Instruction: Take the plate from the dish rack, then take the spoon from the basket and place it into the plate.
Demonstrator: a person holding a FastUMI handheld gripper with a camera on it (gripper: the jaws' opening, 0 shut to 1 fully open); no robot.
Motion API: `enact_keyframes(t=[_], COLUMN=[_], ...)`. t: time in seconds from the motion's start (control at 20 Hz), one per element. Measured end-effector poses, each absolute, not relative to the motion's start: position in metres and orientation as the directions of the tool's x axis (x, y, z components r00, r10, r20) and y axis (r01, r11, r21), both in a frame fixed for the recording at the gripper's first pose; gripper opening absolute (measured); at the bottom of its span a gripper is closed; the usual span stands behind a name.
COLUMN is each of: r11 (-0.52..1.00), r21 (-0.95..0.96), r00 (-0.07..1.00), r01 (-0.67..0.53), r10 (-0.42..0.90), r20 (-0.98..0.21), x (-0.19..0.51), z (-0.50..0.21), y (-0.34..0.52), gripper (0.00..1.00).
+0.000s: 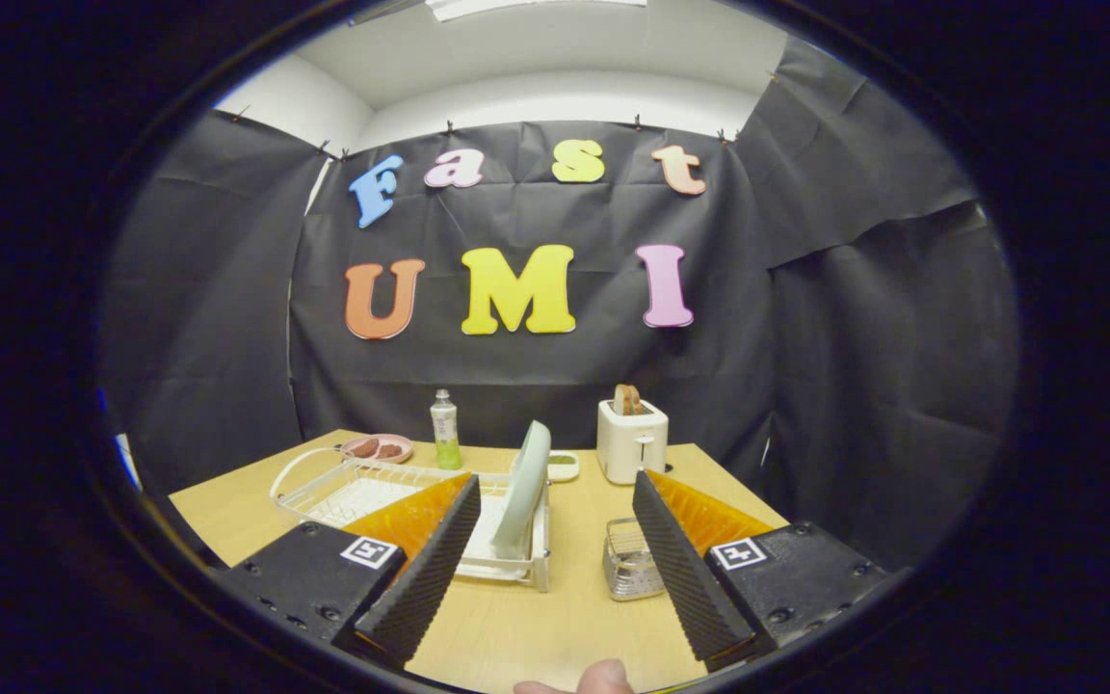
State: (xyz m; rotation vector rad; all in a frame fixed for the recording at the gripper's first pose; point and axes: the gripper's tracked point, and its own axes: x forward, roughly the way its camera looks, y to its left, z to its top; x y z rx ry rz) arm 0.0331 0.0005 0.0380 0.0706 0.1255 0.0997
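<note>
A pale green plate (524,490) stands on edge in the white wire dish rack (362,487), just ahead of my left finger. To its right a small metal mesh basket (632,559) sits on the wooden table (555,617), partly hidden by my right finger (685,569); I cannot make out the spoon in it. My gripper (555,501) hangs open above the table's near side, well short of the plate, with nothing between the ridged black fingers.
A white toaster (632,439) with a slice of bread stands at the back. Left of it are a small dish (563,465), a green bottle (445,430) and a pink plate (378,447) with brown food. A fingertip (594,680) shows at the bottom.
</note>
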Motion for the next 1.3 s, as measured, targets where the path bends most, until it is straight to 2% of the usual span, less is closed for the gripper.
enact_keyframes(t=[0.35, 0.6, 0.95, 1.3], r11=[0.982, 0.963, 0.967, 0.978], r21=[0.042, 0.104, 0.094, 0.087], r00=[0.952, 0.861, 0.714, 0.583], r01=[-0.183, -0.248, -0.236, -0.188], r10=[0.187, 0.268, 0.238, 0.182], r20=[-0.243, -0.432, -0.658, -0.792], x=[0.108, 0.165, 0.229, 0.246], z=[0.084, 0.083, 0.025, -0.027], y=[0.012, 0.037, 0.071, 0.080], gripper=[1.00, 1.00, 1.00, 1.00])
